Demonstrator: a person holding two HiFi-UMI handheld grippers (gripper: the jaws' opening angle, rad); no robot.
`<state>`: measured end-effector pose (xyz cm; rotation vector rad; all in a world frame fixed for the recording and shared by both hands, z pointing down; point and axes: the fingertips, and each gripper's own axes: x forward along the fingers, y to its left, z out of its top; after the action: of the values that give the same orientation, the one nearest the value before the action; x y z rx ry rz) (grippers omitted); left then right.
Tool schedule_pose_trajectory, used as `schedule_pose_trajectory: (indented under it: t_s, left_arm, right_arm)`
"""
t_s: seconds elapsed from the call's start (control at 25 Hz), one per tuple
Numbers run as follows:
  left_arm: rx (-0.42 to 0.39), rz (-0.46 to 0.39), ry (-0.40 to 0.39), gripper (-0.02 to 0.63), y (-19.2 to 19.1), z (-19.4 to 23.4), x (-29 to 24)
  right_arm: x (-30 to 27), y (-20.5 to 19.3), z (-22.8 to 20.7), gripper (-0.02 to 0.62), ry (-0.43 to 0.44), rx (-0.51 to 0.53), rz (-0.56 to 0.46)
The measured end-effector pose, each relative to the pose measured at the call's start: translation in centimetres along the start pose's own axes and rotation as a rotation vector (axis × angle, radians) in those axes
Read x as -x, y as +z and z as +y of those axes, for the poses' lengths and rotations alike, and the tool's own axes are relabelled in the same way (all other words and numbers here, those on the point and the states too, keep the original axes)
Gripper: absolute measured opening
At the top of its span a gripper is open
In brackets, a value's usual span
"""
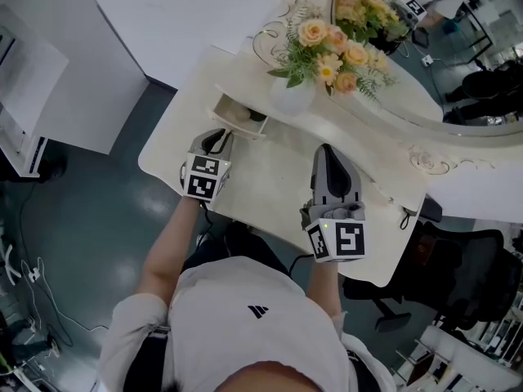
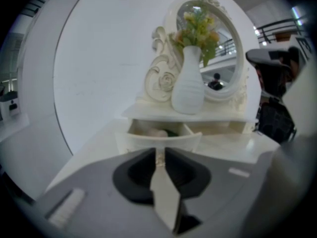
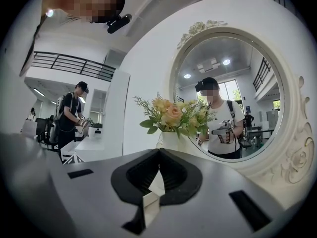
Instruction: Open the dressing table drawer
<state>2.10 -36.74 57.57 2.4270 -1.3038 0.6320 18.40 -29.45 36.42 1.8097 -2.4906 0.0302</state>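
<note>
The drawer [image 1: 239,118], small, stiff and probably light, stands pulled out under the vase [image 2: 189,90] at the back of the white table [image 1: 270,182]; I would take it at the middle of its curved front. My left gripper [image 2: 159,152] sits just before that front, jaws narrowly apart on nothing; my right gripper [image 3: 158,151] has its jaws closed and empty. I can read no writing on the furniture.

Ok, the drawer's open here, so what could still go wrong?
The drawer already sticks well out from under the shelf; more pull could bring it right out. The left tool sits just in front of it, with the vase of flowers standing right above; lifting forward could knock the vase.
</note>
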Motion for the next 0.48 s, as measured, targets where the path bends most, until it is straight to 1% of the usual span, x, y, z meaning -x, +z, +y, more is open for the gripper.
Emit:
schedule_pose_trajectory:
  t_s: [0.2,0.48]
  left_arm:
    - [-0.002,-0.046,0.011,0.029,1.3,0.4,1.9]
    - [0.007,-0.118,0.005,0.009,3.2,0.5,4.9]
  right_arm:
    - [0.1,0.6,1.4,-0.006,0.015,0.004,-0.013]
    - [0.8,1.5,3.1,-0.007,0.018,0.013,-0.033]
